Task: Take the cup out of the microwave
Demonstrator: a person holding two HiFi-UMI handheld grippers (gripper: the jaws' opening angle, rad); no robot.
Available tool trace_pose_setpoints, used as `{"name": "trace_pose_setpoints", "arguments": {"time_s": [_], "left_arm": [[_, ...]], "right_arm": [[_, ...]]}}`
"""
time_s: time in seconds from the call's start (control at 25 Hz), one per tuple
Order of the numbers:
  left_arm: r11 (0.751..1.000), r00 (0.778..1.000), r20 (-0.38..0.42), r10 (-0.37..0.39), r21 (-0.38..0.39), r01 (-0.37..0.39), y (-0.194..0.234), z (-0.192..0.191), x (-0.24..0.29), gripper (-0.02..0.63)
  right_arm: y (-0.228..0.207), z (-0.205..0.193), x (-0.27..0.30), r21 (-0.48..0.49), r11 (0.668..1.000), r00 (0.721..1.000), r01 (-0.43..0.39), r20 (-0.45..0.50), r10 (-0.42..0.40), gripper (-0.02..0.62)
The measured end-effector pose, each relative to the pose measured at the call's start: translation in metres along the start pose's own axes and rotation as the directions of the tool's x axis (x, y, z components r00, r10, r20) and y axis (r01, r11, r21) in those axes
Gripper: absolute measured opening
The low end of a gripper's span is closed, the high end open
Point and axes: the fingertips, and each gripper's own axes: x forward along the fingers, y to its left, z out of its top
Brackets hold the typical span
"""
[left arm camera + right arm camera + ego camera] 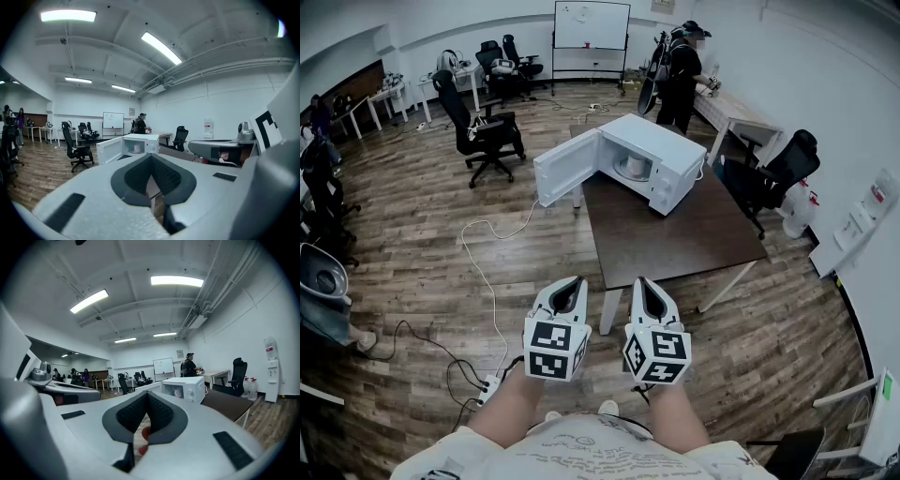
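Note:
A white microwave [661,159] stands on the far part of a dark brown table [675,244], its door [565,171] swung open to the left. A pale cup [633,167] sits inside the cavity. Both grippers hang side by side in front of the table's near edge, well short of the microwave. My left gripper [571,287] is shut with nothing in it, and so is my right gripper [645,287]. In the left gripper view the microwave [140,143] and cup [137,148] show small beyond the closed jaws. The right gripper view has the microwave [186,387] ahead to the right.
A black office chair [483,131] stands left of the table and another [773,173] at its right. A person [680,80] works at a desk at the back. A white cable [483,272] and power strip [487,389] lie on the wooden floor.

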Motion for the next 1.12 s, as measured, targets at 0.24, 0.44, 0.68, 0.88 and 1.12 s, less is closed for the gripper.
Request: {"name": "trace_pose_setpoints", "arguments": {"time_s": [0.24,0.44,0.68,0.88,1.12], "left_arm": [[1.000,1.000,-0.005,0.014,-0.015,-0.014,0.007,-0.003,-0.001,0.011],[1.000,1.000,-0.008,0.018,-0.015,-0.018,0.021,-0.010,-0.007,0.011],[0.999,1.000,0.010,0.020,-0.035,-0.020,0.055,-0.015,-0.024,0.011],[0.999,0.999,0.031,0.011,-0.047,-0.010,0.081,-0.019,-0.044,0.011],[0.998,1.000,0.003,-0.007,-0.061,0.007,0.107,-0.035,-0.054,0.011]], "right_arm": [[0.008,0.001,0.002,0.033,0.999,0.999,-0.038,0.021,0.037,0.014],[0.028,0.000,0.007,0.028,0.998,0.998,-0.062,0.026,0.061,0.014],[0.063,-0.009,0.019,0.017,0.998,0.998,-0.064,0.013,0.063,0.014],[0.094,-0.013,0.023,0.008,0.999,0.998,-0.053,0.025,0.053,0.014],[0.119,-0.025,0.026,0.004,1.000,1.000,-0.023,0.011,0.023,0.014]]}}
